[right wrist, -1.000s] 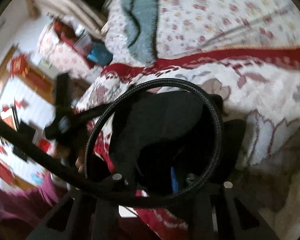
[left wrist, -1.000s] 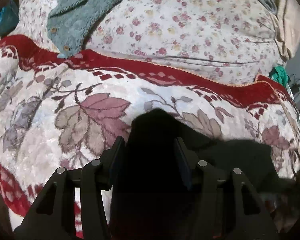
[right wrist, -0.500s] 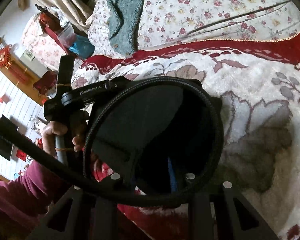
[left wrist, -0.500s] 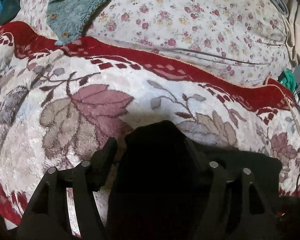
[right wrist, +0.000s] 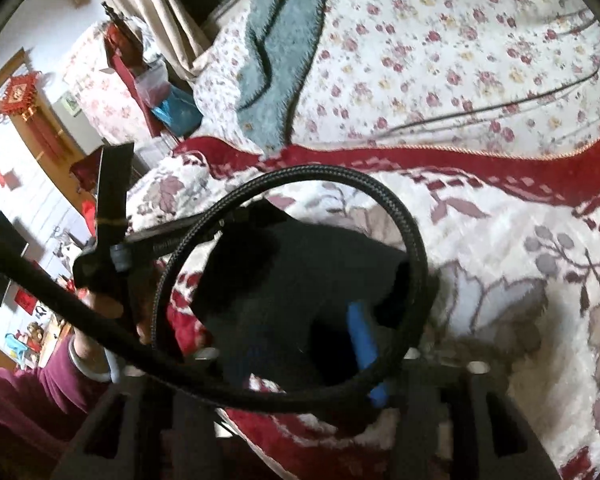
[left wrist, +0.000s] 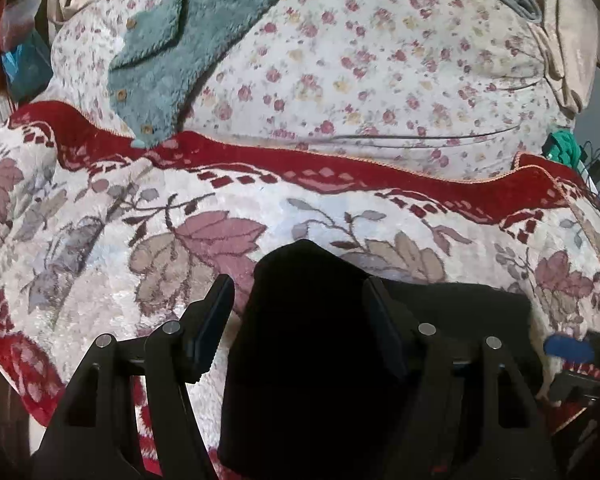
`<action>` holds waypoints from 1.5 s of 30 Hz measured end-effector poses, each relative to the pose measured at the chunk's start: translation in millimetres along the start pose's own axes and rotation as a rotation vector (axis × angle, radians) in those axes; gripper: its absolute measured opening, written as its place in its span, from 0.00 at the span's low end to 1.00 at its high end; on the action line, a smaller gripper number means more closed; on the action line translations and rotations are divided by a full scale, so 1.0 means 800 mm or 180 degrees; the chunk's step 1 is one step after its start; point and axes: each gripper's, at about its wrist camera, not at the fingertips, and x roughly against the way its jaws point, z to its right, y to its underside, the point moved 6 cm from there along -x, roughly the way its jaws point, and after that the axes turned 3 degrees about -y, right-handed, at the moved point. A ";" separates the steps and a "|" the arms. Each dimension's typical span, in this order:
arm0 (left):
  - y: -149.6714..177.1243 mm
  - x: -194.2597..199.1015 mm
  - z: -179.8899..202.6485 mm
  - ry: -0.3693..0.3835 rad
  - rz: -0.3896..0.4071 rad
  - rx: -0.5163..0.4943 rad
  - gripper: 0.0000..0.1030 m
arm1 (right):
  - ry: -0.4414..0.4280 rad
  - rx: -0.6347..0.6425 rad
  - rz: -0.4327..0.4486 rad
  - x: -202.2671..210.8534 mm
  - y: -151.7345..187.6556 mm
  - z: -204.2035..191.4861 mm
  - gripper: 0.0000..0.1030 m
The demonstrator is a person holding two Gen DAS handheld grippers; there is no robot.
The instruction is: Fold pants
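You have one pair of black pants [left wrist: 312, 344], two blankets, a leaf-patterned one [left wrist: 100, 216] and a rose-print one [left wrist: 380, 72], one teal fleece garment [left wrist: 180, 40], one looped black cable [right wrist: 380, 208], and two tongs: left [left wrist: 298, 300], right [right wrist: 296, 344].

Matt black cloth pants [left wrist: 312, 320] lie on a plush, faintly shiny blanket [left wrist: 100, 240].

pants [left wrist: 308, 320]: black | blanket [left wrist: 100, 248]: cream, red border, leaf pattern | quilt [left wrist: 380, 72]: floral
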 end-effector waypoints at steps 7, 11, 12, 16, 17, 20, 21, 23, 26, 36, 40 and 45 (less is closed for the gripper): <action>0.008 0.013 0.001 0.0267 -0.0061 0.0065 0.65 | 0.0029 -0.0064 0.0070 -0.005 -0.007 -0.007 0.67; 0.018 0.016 -0.006 0.0495 -0.0186 0.0095 0.66 | 0.0210 -0.0248 0.0087 -0.004 -0.004 0.018 0.84; 0.019 0.015 -0.007 0.0508 -0.0201 0.0082 0.66 | 0.0211 -0.0356 0.0083 -0.004 -0.001 0.029 0.86; 0.030 0.003 -0.019 0.0464 -0.0329 0.0033 0.66 | 0.0147 -0.0686 0.0088 -0.007 0.008 0.060 0.86; 0.033 -0.001 -0.021 0.0493 -0.0375 0.0054 0.66 | 0.0135 -0.0757 0.0077 -0.010 0.012 0.067 0.86; 0.037 -0.015 -0.027 0.0607 -0.0502 0.0180 0.66 | 0.0057 -0.0910 0.0020 -0.020 0.021 0.079 0.86; 0.038 -0.020 -0.029 0.0619 -0.0520 0.0210 0.66 | 0.0022 -0.0955 -0.0004 -0.025 0.024 0.082 0.86; 0.040 -0.027 -0.029 0.0630 -0.0563 0.0218 0.68 | -0.0047 -0.0999 -0.0024 -0.032 0.028 0.084 0.86; 0.048 -0.043 -0.028 0.0688 -0.0681 0.0248 0.73 | -0.0207 -0.1065 -0.0086 -0.048 0.034 0.085 0.86; 0.061 -0.068 -0.022 0.0880 -0.0832 0.0376 0.99 | -0.0534 -0.1194 0.0120 -0.057 0.045 0.091 0.96; 0.064 -0.067 -0.020 0.0835 -0.0671 0.0310 0.99 | -0.0437 -0.0941 0.0063 -0.059 0.046 0.080 0.90; 0.063 -0.069 -0.021 0.0883 -0.0769 0.0278 0.96 | -0.0548 -0.0895 0.0100 -0.061 0.049 0.078 0.60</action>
